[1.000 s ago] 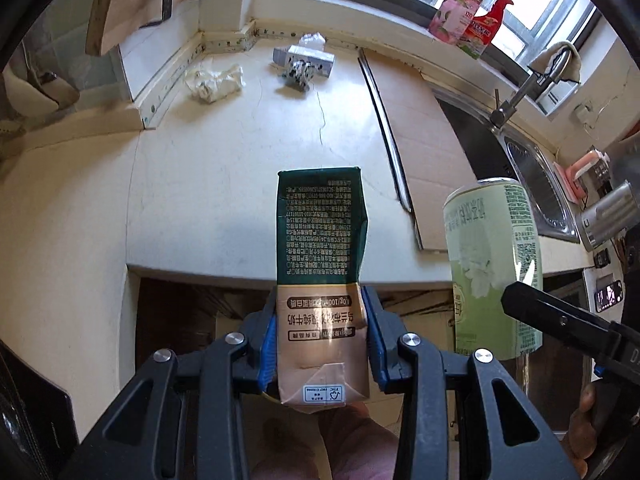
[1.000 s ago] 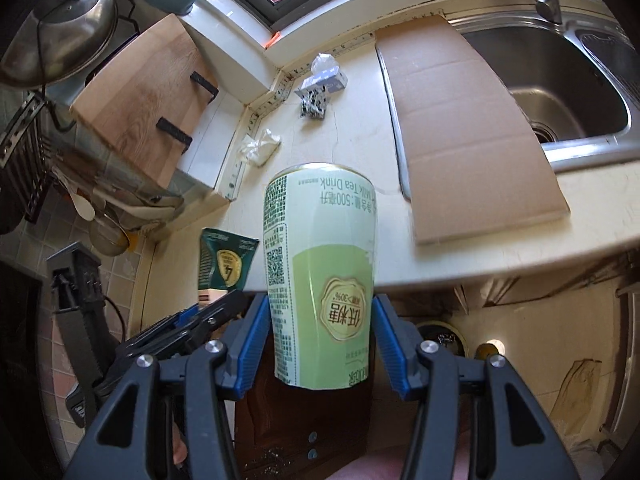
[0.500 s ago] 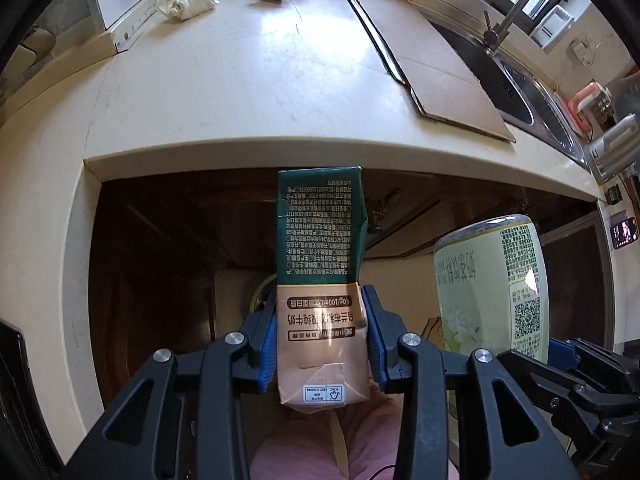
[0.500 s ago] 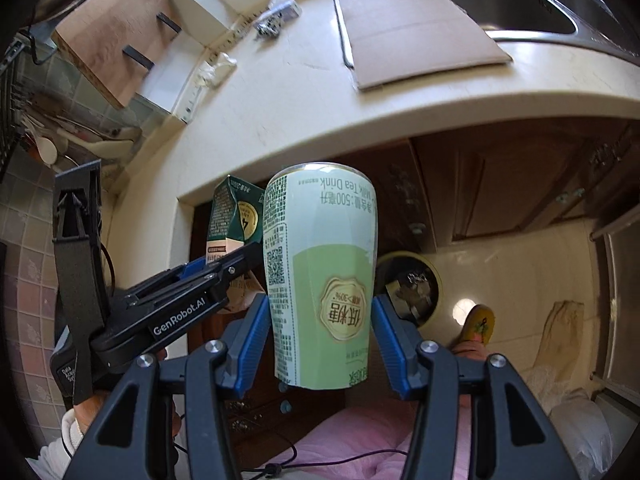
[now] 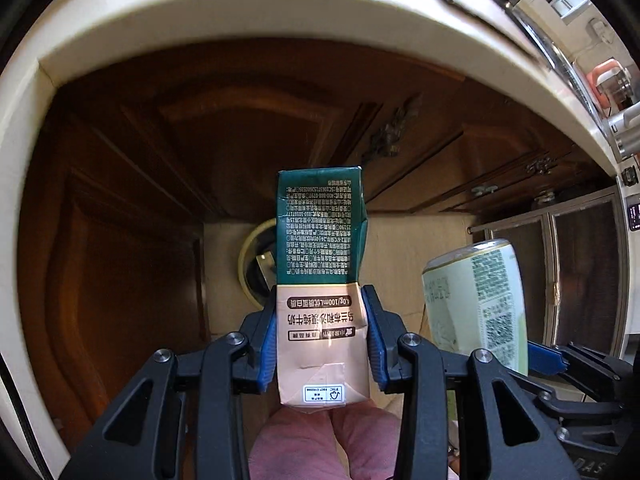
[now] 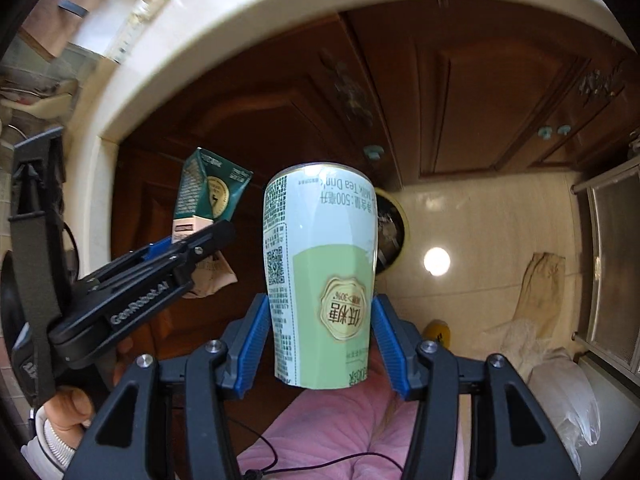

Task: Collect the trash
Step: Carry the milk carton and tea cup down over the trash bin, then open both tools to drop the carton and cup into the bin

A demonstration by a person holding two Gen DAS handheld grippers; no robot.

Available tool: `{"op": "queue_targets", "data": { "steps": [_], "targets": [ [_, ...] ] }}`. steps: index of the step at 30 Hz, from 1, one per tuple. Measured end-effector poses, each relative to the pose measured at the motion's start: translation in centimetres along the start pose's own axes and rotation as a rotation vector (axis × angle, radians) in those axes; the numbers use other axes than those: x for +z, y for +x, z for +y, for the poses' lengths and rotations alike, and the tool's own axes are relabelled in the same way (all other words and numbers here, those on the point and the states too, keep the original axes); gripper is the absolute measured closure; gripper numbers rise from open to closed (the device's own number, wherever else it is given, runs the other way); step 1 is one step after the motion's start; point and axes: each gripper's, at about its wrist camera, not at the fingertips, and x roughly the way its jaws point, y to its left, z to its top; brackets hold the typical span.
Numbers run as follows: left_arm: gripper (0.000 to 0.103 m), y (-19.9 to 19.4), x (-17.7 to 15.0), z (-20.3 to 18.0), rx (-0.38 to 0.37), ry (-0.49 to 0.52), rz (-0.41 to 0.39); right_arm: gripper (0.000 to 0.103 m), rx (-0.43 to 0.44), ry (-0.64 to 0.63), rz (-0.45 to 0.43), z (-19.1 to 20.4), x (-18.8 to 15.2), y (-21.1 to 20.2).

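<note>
We face the dark wooden cabinet doors (image 5: pixel 132 200) under the pale worktop (image 5: pixel 248 12) edge, both tongs pointing steeply down at the tiled floor (image 6: pixel 488 224), where a round yellow-rimmed bin (image 5: pixel 256 264) stands just in front of the cabinets. Our step, as we judge it, is to bring both pieces of trash over that bin and drop them in. To do it well we should centre each piece above the opening before we let go, one after the other, so the two tongs do not knock together. The bin's mouth is mostly hidden behind what we carry; something pale lies inside, but we cannot tell what. The right tongs (image 6: pixel 320 344) are clamped on the green milk tea can (image 6: pixel 320 276), its closed end foremost, so we expect no spill. The left tongs (image 5: pixel 322 336) grip the smaller green-and-beige milk carton (image 5: pixel 320 280), squeezed in at the waist and crumpled, probably empty; it is light and may flutter off line.
</note>
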Motion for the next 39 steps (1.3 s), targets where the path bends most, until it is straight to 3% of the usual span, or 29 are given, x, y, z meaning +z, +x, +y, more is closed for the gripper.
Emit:
{"op": "queue_targets", "data": {
  "steps": [12, 23, 26, 30, 39],
  "targets": [
    [0.068, 10.9, -1.8, 2.8, 0.004, -0.086, 0.05, 0.049, -0.094, -0.051, 0.137, -2.6, 1.0, 11.8],
    [0.067, 17.7, -2.8, 7.6, -0.035, -0.108, 0.081, 0.045, -0.128, -0.119, 0.173, -3.0, 4.0, 20.9],
    [0.064, 18.2, -2.9, 7.5, -0.021, -0.095, 0.068, 0.045, -0.102, -0.105, 0.159, -3.2, 4.8, 21.8],
    [0.045, 18.7, -2.8, 7.9, -0.02, -0.093, 0.048, 0.041, -0.068, -0.057, 0.139, -3.8, 5.5, 22.0],
    [0.044, 17.6, -2.9, 8.3, -0.002, -0.114, 0.051, 0.041, -0.048, -0.014, 0.11, -5.2, 5.7, 20.5]
  ]
}}
